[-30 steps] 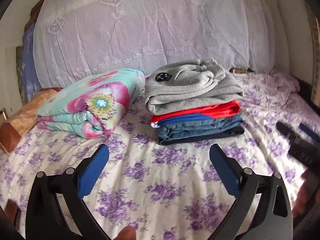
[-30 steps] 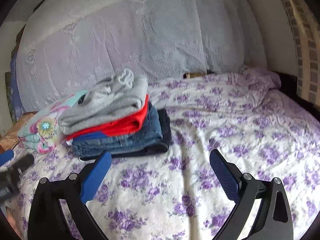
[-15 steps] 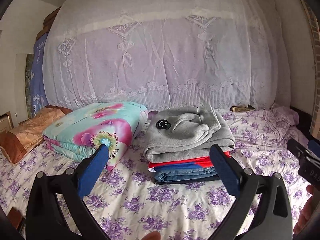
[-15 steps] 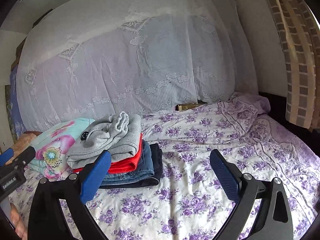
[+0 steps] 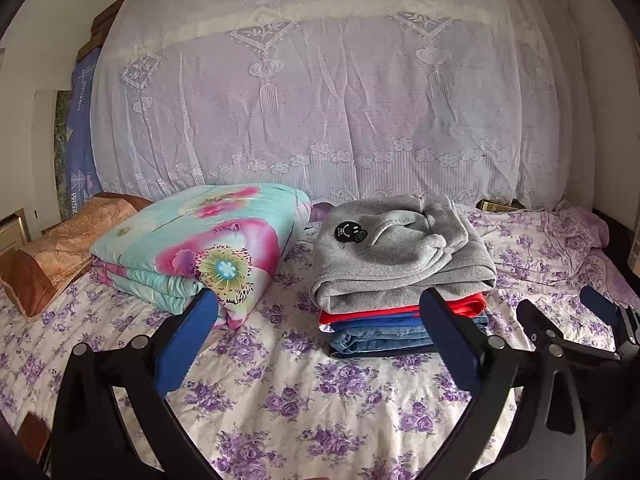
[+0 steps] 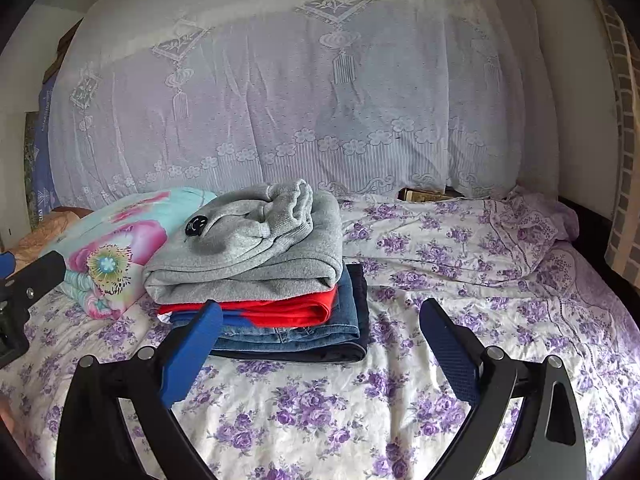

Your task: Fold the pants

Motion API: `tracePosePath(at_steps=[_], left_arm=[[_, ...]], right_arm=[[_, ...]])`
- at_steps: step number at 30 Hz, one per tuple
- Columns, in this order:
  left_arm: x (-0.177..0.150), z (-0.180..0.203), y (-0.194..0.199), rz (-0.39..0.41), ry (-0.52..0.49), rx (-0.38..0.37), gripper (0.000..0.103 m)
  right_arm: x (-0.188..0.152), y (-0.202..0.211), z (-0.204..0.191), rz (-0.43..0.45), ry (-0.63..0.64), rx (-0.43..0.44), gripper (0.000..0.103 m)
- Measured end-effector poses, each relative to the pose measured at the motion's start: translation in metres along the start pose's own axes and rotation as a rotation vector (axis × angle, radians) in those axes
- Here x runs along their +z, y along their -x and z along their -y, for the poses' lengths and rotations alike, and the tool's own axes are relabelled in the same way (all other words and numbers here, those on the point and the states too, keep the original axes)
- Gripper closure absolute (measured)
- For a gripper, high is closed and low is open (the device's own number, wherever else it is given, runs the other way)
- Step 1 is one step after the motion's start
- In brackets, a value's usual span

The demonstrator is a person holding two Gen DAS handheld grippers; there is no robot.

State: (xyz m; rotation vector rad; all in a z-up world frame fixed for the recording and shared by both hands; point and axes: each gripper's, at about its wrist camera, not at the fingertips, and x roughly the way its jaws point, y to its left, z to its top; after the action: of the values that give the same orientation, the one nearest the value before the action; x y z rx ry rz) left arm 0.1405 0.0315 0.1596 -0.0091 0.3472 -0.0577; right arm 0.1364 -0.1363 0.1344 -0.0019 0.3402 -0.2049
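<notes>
A stack of folded clothes sits on the bed: grey pants with a black smiley patch on top, then a red garment, blue jeans and a dark piece at the bottom. My left gripper is open and empty, held above the bed in front of the stack. My right gripper is open and empty, in front of the stack's right side. The right gripper also shows in the left wrist view, to the right of the stack.
A folded floral quilt lies left of the stack, an orange pillow beyond it. A lace-covered headboard stands behind. The purple-flowered bedsheet stretches to the right, rumpled at the far right corner.
Both grippers have tilted up and drawn back from the stack, so the headboard fills more of each view. Both stayed open and empty. The stack has not moved.
</notes>
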Motion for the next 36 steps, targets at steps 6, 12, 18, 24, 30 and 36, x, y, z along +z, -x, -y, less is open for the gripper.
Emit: tracePosePath(at_steps=[6,12,18,24,30,36], left_arm=[[-0.001,0.011,0.005,0.012,-0.041,0.001,0.005],[-0.002,0.017,0.003,-0.004,-0.056,-0.009,0.005],[-0.004,0.02,0.003,-0.007,-0.067,-0.016,0.005],[-0.005,0.021,0.003,-0.011,-0.067,-0.023,0.005],[-0.005,0.021,0.002,-0.011,-0.066,-0.023,0.005],[-0.005,0.02,0.002,-0.012,-0.065,-0.024,0.005]], right_arm=[[0.0,0.003,0.0,0.0,0.0,0.006,0.004],[-0.001,0.002,-0.001,-0.01,0.003,0.018,0.004],[-0.003,0.001,-0.006,-0.012,0.023,0.023,0.004],[-0.003,0.001,-0.006,-0.014,0.026,0.028,0.004],[-0.003,0.002,-0.006,-0.015,0.027,0.029,0.004],[-0.002,0.003,-0.009,-0.013,0.037,0.032,0.004]])
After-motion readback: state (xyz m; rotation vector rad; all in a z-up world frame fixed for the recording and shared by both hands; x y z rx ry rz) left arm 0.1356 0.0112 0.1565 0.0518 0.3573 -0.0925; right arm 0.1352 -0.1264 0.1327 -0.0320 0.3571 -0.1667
